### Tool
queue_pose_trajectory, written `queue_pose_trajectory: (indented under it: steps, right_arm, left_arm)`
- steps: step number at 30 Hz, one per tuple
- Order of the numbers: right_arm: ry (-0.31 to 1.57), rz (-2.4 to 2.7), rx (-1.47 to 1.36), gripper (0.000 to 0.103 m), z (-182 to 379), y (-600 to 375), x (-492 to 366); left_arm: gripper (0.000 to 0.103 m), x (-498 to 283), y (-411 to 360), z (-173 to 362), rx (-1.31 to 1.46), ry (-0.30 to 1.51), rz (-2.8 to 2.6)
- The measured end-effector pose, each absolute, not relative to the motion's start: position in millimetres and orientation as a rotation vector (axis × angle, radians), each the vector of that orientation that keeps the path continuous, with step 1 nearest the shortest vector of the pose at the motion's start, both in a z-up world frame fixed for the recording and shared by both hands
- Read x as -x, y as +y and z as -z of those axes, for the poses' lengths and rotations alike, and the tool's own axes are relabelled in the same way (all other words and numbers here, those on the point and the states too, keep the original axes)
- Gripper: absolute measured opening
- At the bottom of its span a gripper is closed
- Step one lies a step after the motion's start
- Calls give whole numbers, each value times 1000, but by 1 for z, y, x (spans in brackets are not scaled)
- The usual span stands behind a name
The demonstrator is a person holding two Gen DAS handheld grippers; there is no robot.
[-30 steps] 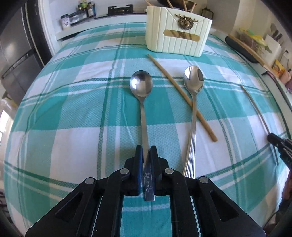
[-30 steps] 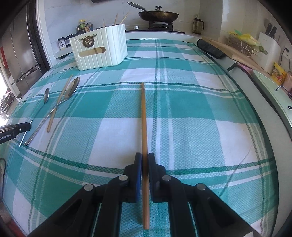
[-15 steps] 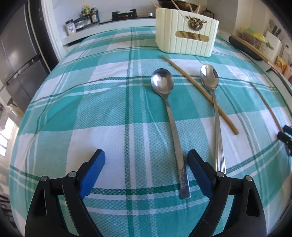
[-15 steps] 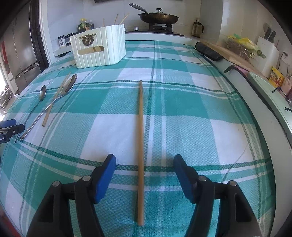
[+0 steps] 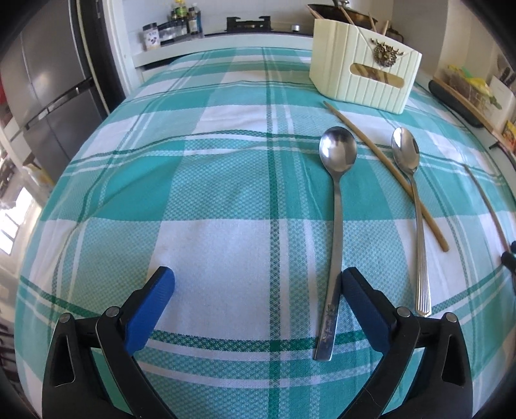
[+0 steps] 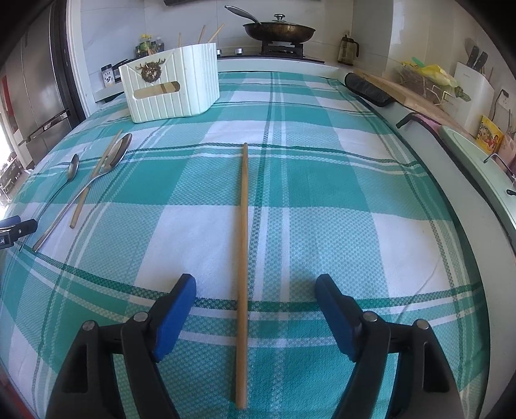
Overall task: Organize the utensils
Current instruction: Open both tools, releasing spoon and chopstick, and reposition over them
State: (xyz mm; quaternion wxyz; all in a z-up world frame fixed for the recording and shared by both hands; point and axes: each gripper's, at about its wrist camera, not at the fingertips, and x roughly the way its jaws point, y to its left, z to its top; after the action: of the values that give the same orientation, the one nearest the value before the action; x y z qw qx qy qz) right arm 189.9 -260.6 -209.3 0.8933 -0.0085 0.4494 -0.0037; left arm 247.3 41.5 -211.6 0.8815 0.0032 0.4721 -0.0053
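My left gripper [image 5: 258, 290] is open and empty above the checked cloth. A round-bowled steel spoon [image 5: 336, 206] lies flat with its handle end just inside my right finger [image 5: 364, 306]. A ribbed-handle spoon [image 5: 416, 206] and a wooden chopstick [image 5: 387, 167] lie crossed to its right. My right gripper [image 6: 254, 309] is open and empty, and a second chopstick [image 6: 243, 245] lies flat between its fingers. The cream utensil holder [image 5: 364, 77] stands at the back with several sticks in it; it also shows in the right wrist view [image 6: 171, 87].
The teal and white checked cloth [image 5: 206, 180] covers the table. A fridge [image 5: 42, 87] stands left. A stove with a pan [image 6: 279, 30] is behind. A dark roll [image 6: 367, 88], a cutting board and a sink rim [image 6: 474, 161] lie along the right.
Both grippers have opened: the left let go of the round-bowled spoon, the right let go of the chopstick. Both utensils now lie flat. The left gripper has shifted left of the spoon.
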Motion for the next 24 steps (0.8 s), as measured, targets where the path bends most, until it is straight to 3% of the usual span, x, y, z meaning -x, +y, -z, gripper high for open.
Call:
queue_pose_trajectory:
  steps: [24]
  right_arm:
    - [932, 7, 16, 79, 209, -261, -190]
  left_arm:
    - [103, -249, 42, 210, -34, 1000, 39]
